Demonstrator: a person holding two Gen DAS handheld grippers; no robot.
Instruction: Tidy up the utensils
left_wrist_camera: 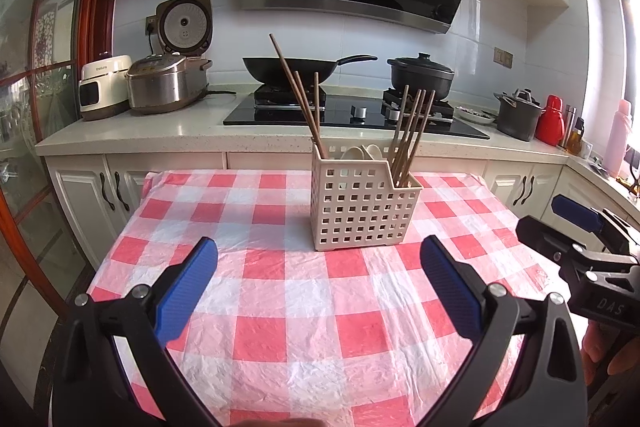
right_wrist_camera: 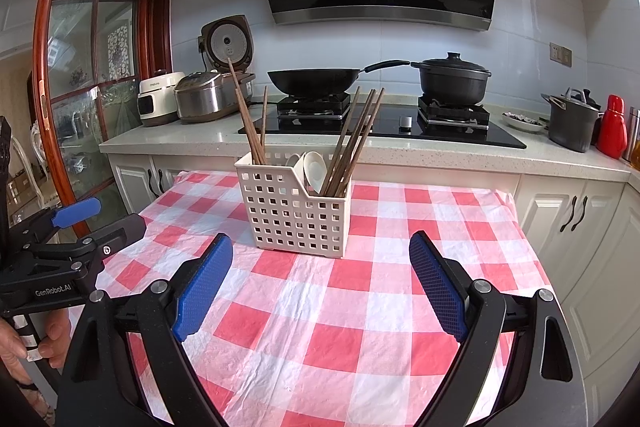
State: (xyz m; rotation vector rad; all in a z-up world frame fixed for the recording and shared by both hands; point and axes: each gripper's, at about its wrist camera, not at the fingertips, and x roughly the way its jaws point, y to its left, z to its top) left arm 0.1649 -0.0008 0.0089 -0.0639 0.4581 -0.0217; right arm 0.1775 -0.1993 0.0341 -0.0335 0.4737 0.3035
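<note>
While both grippers, left (left_wrist_camera: 318,269) & right (right_wrist_camera: 320,267), hover w/ jaws spread, utensil caddy (left_wrist_camera: 360,203) stands alone on checked cloth (left_wrist_camera: 280,307)

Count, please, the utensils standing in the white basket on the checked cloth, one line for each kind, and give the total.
Wooden chopsticks, left group: 3
Wooden chopsticks, right group: 4
White spoons, as far as they show above the basket: 2
Total: 9 utensils. More spoons may be hidden inside the basket.
</note>
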